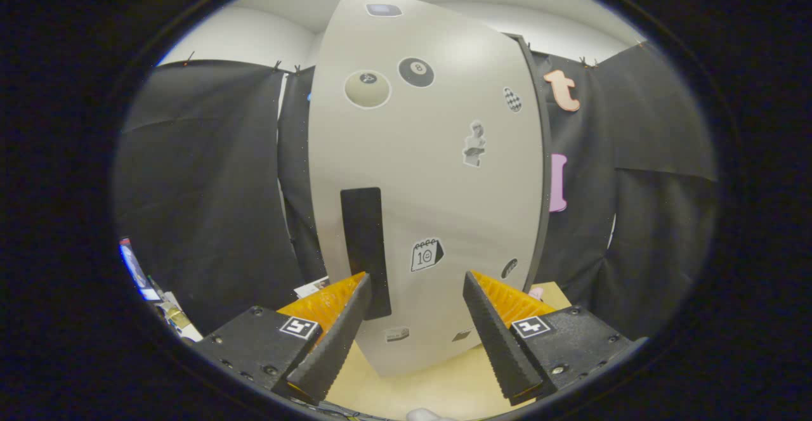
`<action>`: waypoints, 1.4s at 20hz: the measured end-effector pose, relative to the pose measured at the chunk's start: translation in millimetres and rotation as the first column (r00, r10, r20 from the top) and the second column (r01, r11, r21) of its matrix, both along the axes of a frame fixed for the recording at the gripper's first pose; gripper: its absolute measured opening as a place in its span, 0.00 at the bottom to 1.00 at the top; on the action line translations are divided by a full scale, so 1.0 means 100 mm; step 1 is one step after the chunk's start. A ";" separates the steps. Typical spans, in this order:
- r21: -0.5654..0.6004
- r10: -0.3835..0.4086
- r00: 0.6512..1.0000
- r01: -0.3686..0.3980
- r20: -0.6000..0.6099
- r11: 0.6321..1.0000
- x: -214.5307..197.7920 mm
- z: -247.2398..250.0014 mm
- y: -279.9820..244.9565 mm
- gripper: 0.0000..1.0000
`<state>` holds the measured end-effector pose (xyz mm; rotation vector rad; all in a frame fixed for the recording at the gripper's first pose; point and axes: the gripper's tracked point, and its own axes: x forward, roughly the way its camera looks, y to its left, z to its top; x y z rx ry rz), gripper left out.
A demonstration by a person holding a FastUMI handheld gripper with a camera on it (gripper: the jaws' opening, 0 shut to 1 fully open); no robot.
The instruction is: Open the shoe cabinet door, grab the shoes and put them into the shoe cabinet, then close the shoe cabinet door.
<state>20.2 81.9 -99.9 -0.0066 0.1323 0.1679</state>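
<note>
Two fingers of your gripper (415, 281) stand wide apart, released, with nothing clasped between them, and they're aimed straight at the shoe cabinet door (425, 180). That pale door rises right ahead of you, its lower edge just beyond the fingertips, standing on the light wooden surface (438, 383) that runs under the gripper. Look at the room around it: black cloth (209, 186) hangs on both sides as the booth's wall, and above it you've got a plain white wall (247, 37) and ceiling.

On the door itself there's a tall black handle (365, 250), sitting low and towards your left finger; the left fingertip is just in front of its lower end, though you can't tell whether it's touching. Stickers dot the panel: a cream ball sticker (367, 88) and a black eight-ball sticker (416, 71) up high, a calendar sticker (426, 255) just ahead between your fingers, and a few smaller ones scattered about. A dark edge (539, 174) runs down the door's right side. The door looks shut from here, so what's inside is hidden from you.

Off past your left finger, some small clutter (168, 310) lies low beside the cloth, too blurred to identify. A pale rounded tip (424, 414) pokes in at the near edge of the surface, below the gripper.
</note>
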 end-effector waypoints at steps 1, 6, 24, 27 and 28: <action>0.006 0.013 1.000 -0.013 0.002 1.000 0.05 0.00 0.08 0.96; -0.004 0.031 0.999 -0.031 0.007 1.000 0.13 0.02 0.27 0.96; 0.026 -0.123 0.990 0.121 0.069 0.992 -0.04 0.81 -0.66 0.97; 0.008 -0.173 0.982 0.173 0.078 0.985 -0.14 0.93 -0.92 0.97; 0.004 -0.189 0.978 0.189 0.086 0.982 -0.19 0.98 -1.00 0.97</action>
